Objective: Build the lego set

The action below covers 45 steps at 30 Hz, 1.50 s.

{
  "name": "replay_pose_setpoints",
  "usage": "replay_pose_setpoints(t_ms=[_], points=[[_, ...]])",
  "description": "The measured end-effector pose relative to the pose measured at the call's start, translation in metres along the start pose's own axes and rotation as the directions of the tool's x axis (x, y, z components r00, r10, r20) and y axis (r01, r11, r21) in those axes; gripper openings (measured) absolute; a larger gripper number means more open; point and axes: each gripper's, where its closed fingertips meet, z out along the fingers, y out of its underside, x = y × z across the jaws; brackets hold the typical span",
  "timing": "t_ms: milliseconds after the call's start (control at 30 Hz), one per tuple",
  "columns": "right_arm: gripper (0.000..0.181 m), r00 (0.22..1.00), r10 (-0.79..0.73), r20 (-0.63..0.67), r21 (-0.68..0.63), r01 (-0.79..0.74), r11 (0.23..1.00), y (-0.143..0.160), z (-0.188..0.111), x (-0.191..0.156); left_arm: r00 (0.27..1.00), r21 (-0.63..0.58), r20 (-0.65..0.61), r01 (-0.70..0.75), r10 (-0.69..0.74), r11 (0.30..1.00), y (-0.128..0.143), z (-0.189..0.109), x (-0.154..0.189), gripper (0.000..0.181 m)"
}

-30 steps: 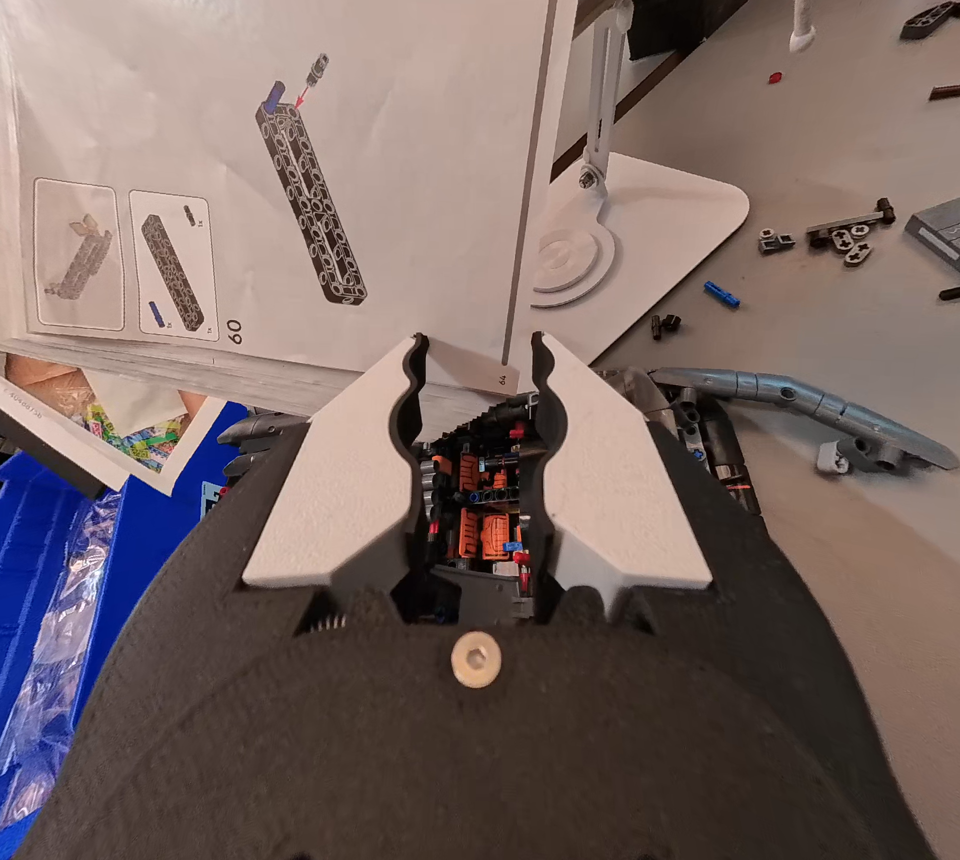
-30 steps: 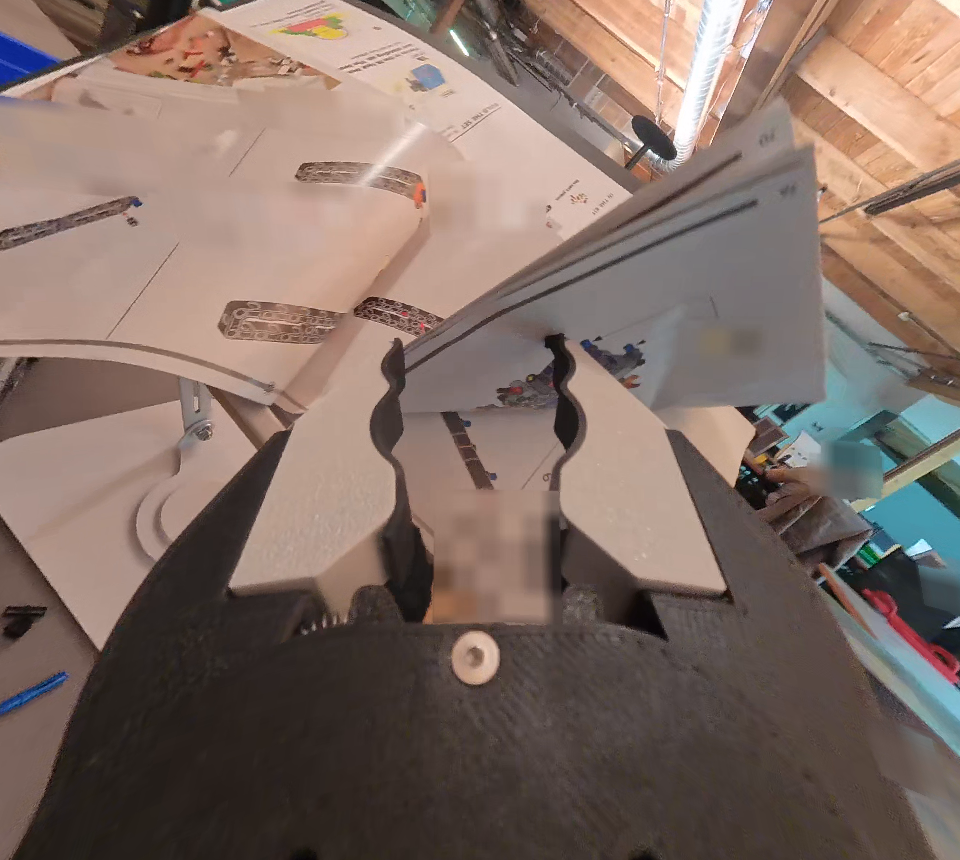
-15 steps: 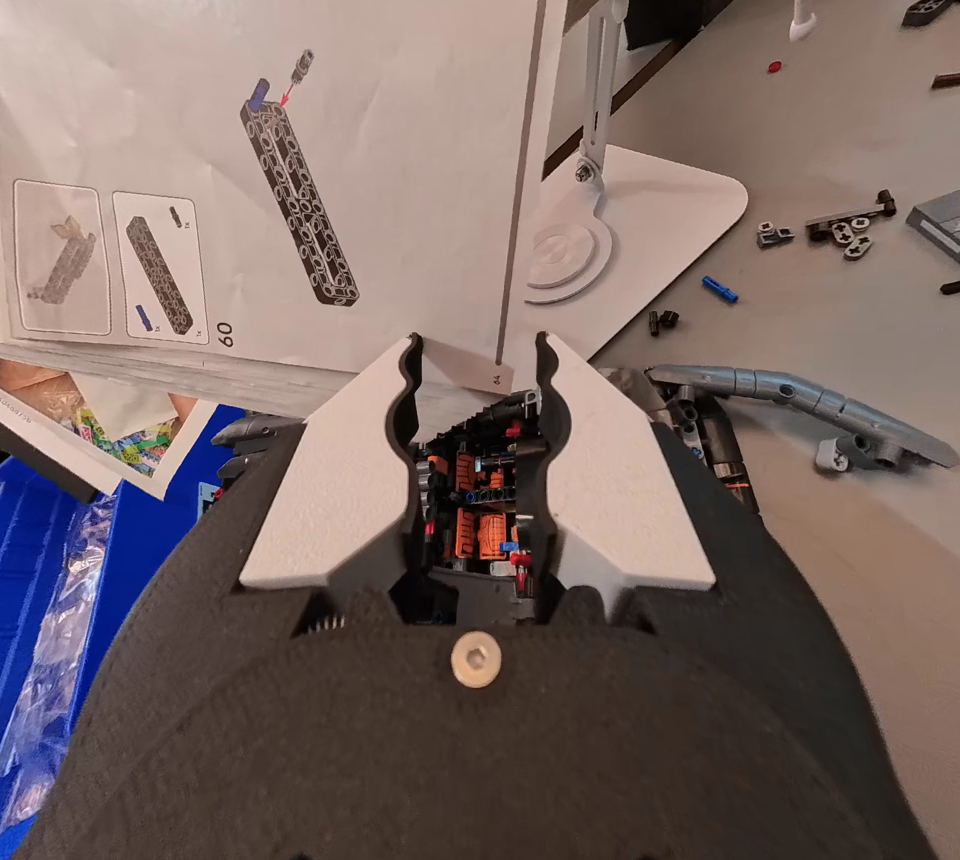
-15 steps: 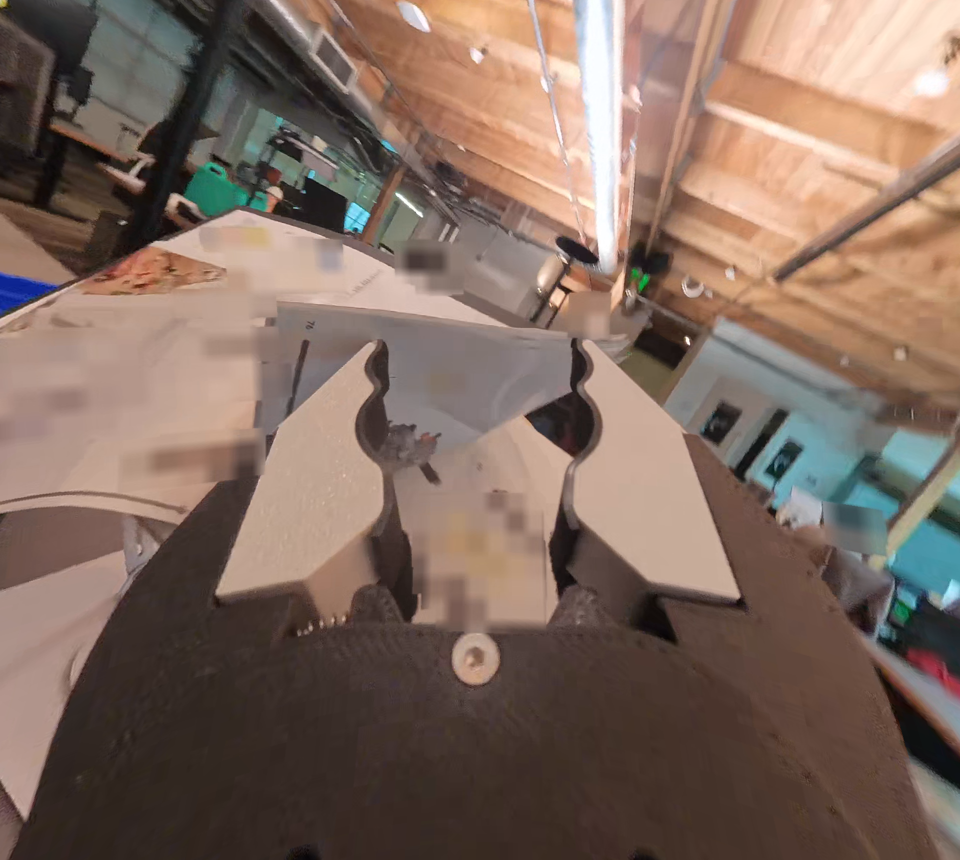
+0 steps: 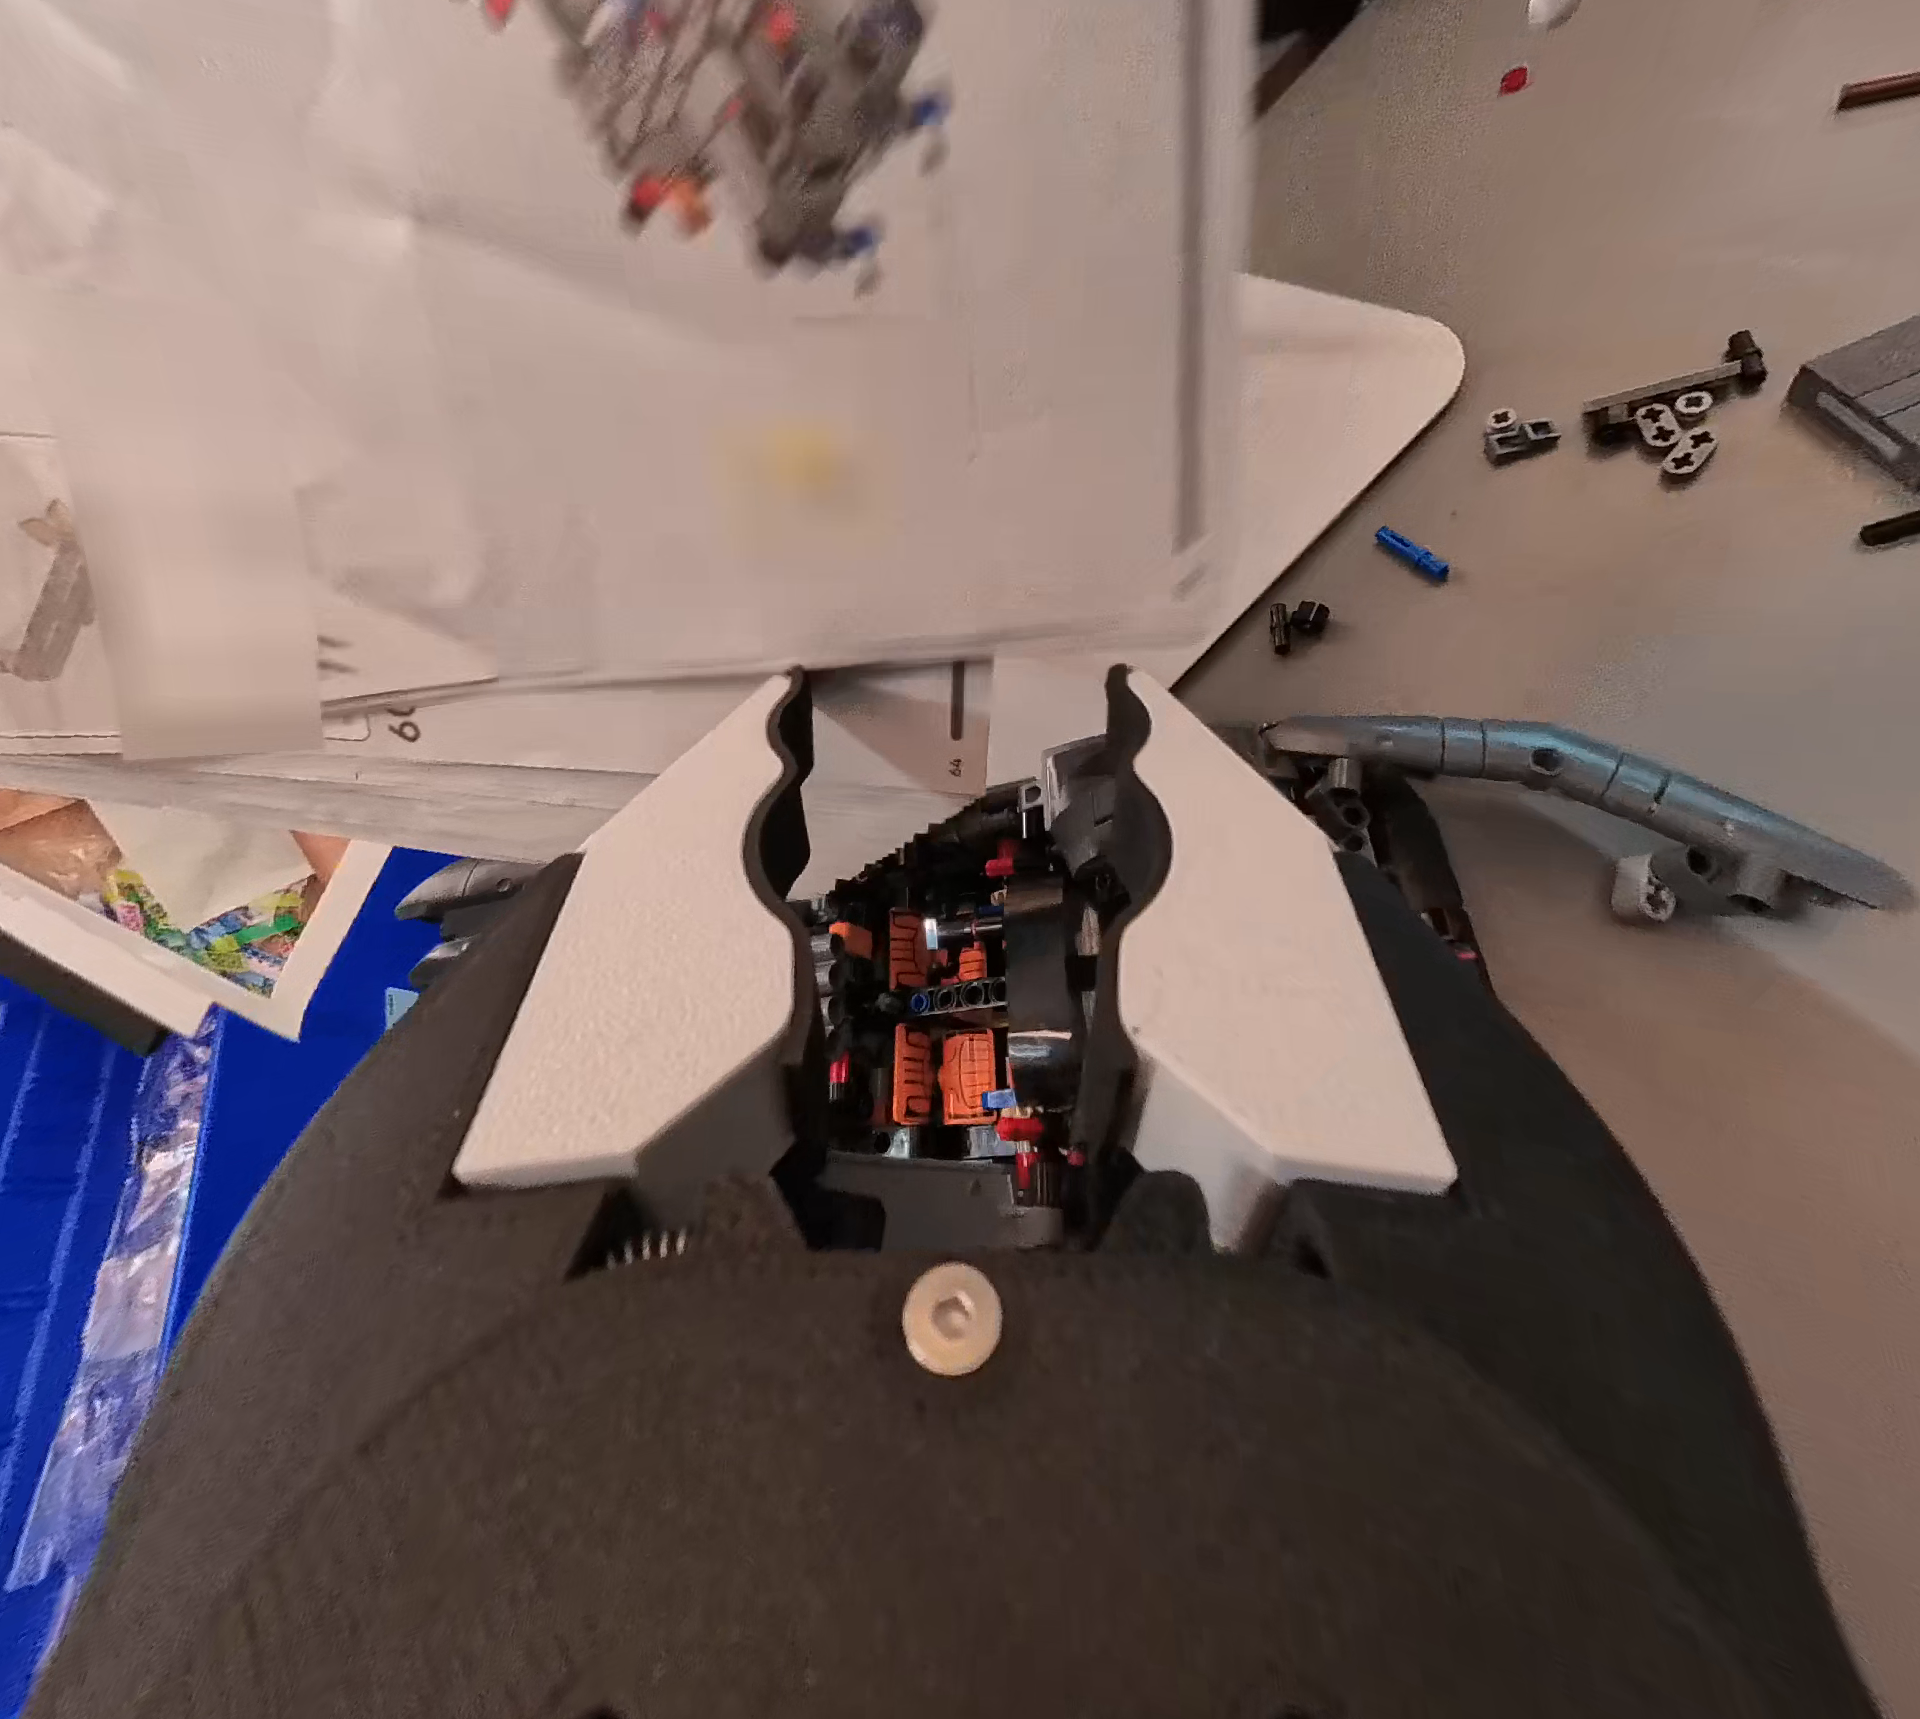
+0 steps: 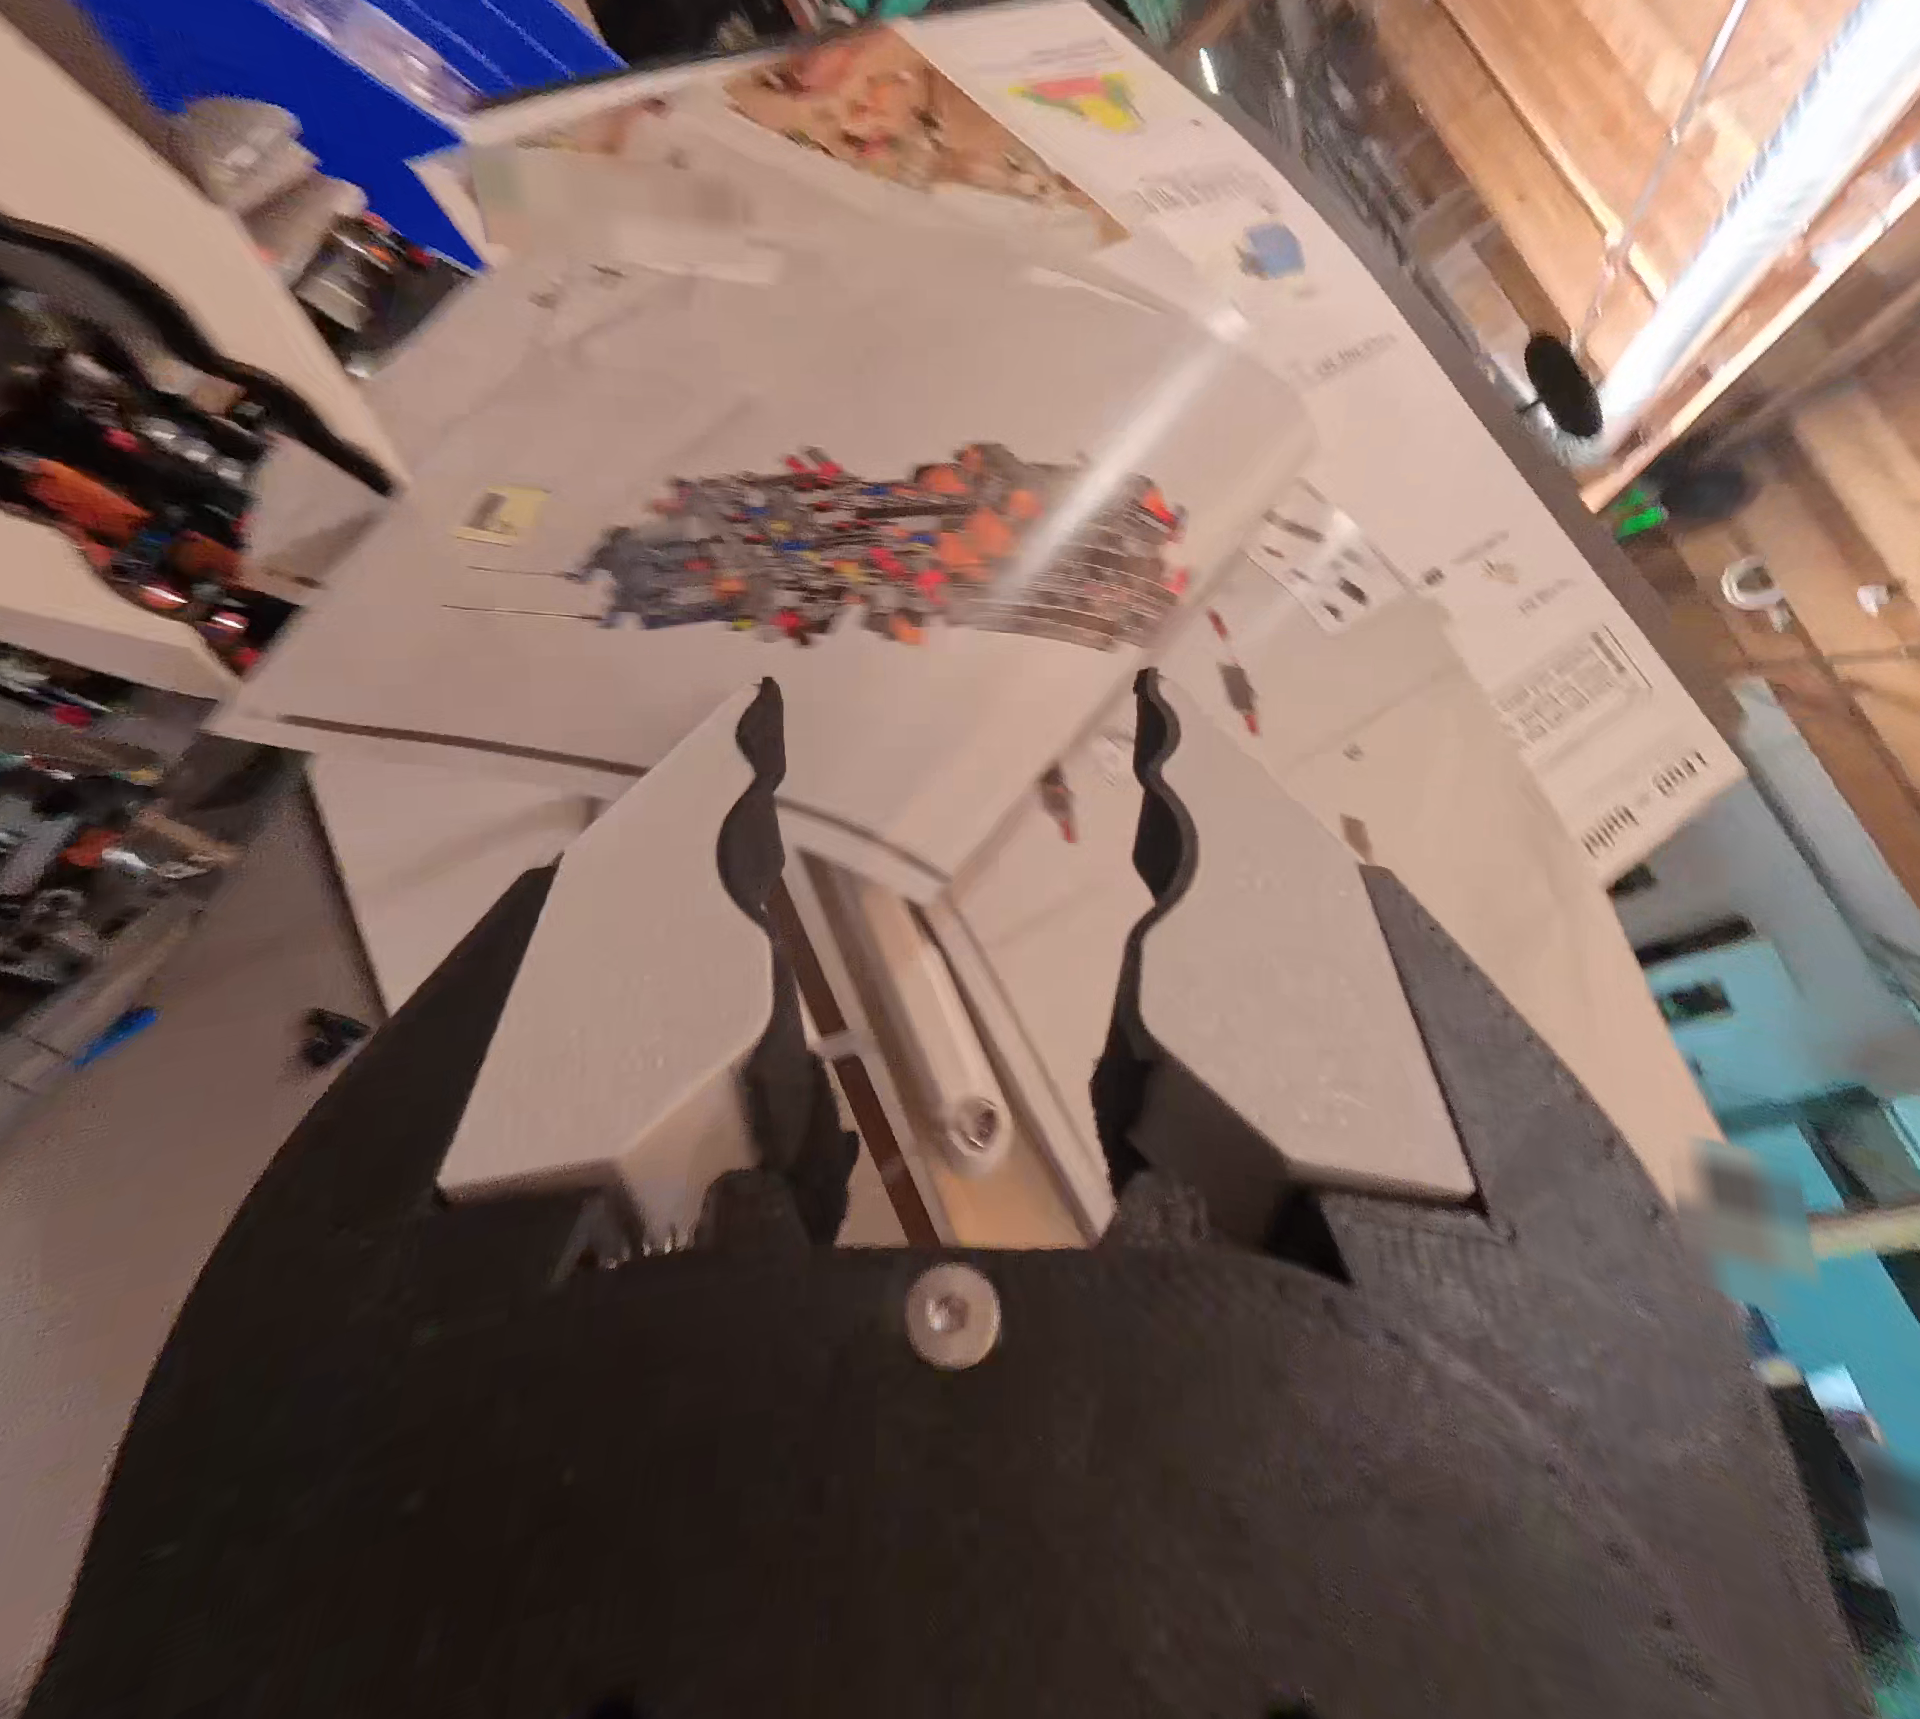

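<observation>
My left gripper (image 5: 956, 698) is open and empty. It hovers over the part-built black and orange lego model (image 5: 940, 994), which shows in the gap between its fingers. The instruction booklet (image 5: 675, 381) stands just beyond its tips, with one page blurred in mid-turn. My right gripper (image 6: 951, 693) is open and empty and points at the booklet's open page (image 6: 883, 557), which pictures the model. The left gripper (image 6: 307, 583) also shows at the left edge of the right wrist view, with the model (image 6: 83, 506) between its fingers.
The booklet's white stand base (image 5: 1340, 402) rests on the grey table. A grey curved lego piece (image 5: 1558, 776), a blue pin (image 5: 1411, 552), black pins (image 5: 1299, 620) and small grey parts (image 5: 1652, 433) lie to the right. A blue bin (image 5: 62, 1254) holding plastic bags is at the left. The grey curved lego piece (image 5: 1558, 776) lies some 11 cm from my left tips, 20 cm from my right tips.
A booklet page has swung over onto the left side, covering the page seen before. My right gripper has dropped from pointing at the ceiling to the booklet. My left jaws have widened slightly.
</observation>
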Motion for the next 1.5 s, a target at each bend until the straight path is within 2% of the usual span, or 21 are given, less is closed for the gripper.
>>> replay_pose_setpoints(t_ms=[100,167,200,267,300,333,367,400,467,533,633,767,800,900,967,1100,1200,1267,1300,1400,1500], points=[[0.07,0.992,0.027,-0.122,-0.128,-0.043,0.991,0.029,-0.002,0.042,1.0,-0.019,0.028,-0.014,0.014,1.0,0.001,0.003,-0.002,0.053],[0.043,0.991,0.069,-0.114,-0.131,-0.084,0.988,0.039,-0.006,0.051,0.999,-0.022,0.04,-0.017,0.018,1.0,0.0,0.003,-0.003,0.05],[0.042,0.994,0.095,-0.057,-0.096,-0.1,0.99,0.033,-0.008,0.047,0.999,-0.024,0.039,-0.015,0.016,1.0,-0.001,0.003,-0.002,0.05],[0.031,0.987,0.08,0.139,0.019,-0.084,0.996,0.006,-0.018,0.023,0.998,-0.025,0.05,-0.026,0.028,0.999,-0.005,0.002,-0.004,0.047],[0.019,0.959,0.016,0.284,0.106,-0.047,0.993,-0.011,-0.029,-0.001,0.999,-0.024,0.046,-0.023,0.025,0.999,-0.008,0.003,-0.003,0.046],[0.009,0.892,-0.067,0.448,0.163,-0.008,0.987,-0.02,-0.044,-0.032,0.999,-0.02,0.044,-0.015,0.015,1.0,-0.012,0.003,-0.003,0.044],[0.006,0.803,-0.107,0.586,0.148,0.024,0.989,-0.017,-0.055,-0.061,0.999,-0.018,0.042,-0.009,0.01,1.0,-0.015,0.004,-0.002,0.041],[0.017,0.736,-0.102,0.669,0.079,0.066,0.995,-0.006,-0.057,-0.081,0.999,-0.014,0.038,-0.009,0.01,1.0,-0.019,0.006,-0.001,0.04],[0.018,0.686,-0.128,0.716,0.004,0.18,0.984,0.019,-0.051,-0.107,0.998,0.0,0.051,-0.027,0.027,1.0,-0.026,0.007,-0.001,0.035],[0.029,0.651,-0.157,0.743,-0.014,0.249,0.968,0.037,-0.046,-0.129,0.999,0.012,0.041,-0.032,0.032,0.999,-0.035,0.008,0.002,0.034],[0.043,0.746,-0.201,0.634,-0.049,0.299,0.953,0.044,-0.021,-0.122,0.999,0.027,0.032,-0.041,0.04,0.999,-0.05,0.011,0.005,0.034],[0.037,0.813,-0.173,0.556,0.026,0.191,0.981,0.017,-0.025,-0.093,0.996,0.051,0.048,-0.082,0.08,0.995,-0.07,0.013,0.0,0.035],[0.03,0.83,-0.149,0.538,0.038,0.152,0.988,0.013,-0.027,-0.082,0.995,0.062,0.049,-0.086,0.083,0.994,-0.076,0.013,-0.002,0.035],[0.028,0.867,-0.049,0.496,0.086,0.008,0.996,-0.001,-0.032,-0.052,0.995,0.099,0.057,-0.088,0.083,0.991,-0.096,0.015,-0.005,0.039],[0.017,0.911,-0.028,0.411,0.147,-0.036,0.988,-0.008,-0.035,-0.03,0.988,0.132,0.094,-0.137,0.125,0.982,-0.116,0.016,-0.008,0.04],[0.019,0.934,0.02,0.356,0.183,-0.091,0.979,-0.009,-0.038,-0.009,0.978,0.169,0.137,-0.177,0.154,0.97,-0.147,0.015,-0.011,0.045],[0.016,0.953,0.042,0.3,0.207,-0.108,0.972,-0.007,-0.041,0.008,0.976,0.109,0.136,-0.184,0.169,0.977,-0.132,0.021,-0.015,0.049],[0.023,0.965,0.075,0.25,0.183,-0.123,0.975,-0.002,-0.038,0.021,0.985,0.1,0.124,-0.136,0.123,0.986,-0.119,0.023,-0.02,0.05],[0.032,0.976,0.084,0.201,0.15,-0.115,0.982,0.006,-0.034,0.029,0.988,0.116,0.12,-0.111,0.097,0.987,-0.116,0.021,-0.022,0.05],[0.036,0.989,0.145,0.006,0.044,-0.145,0.988,0.033,-0.025,0.063,0.991,0.112,0.111,-0.086,0.074,0.99,-0.102,0.015,-0.022,0.05],[0.04,0.966,0.256,0.034,0.082,-0.257,0.963,0.03,-0.029,0.07,0.992,0.066,0.109,-0.072,0.065,0.995,-0.08,0.014,-0.021,0.051]])
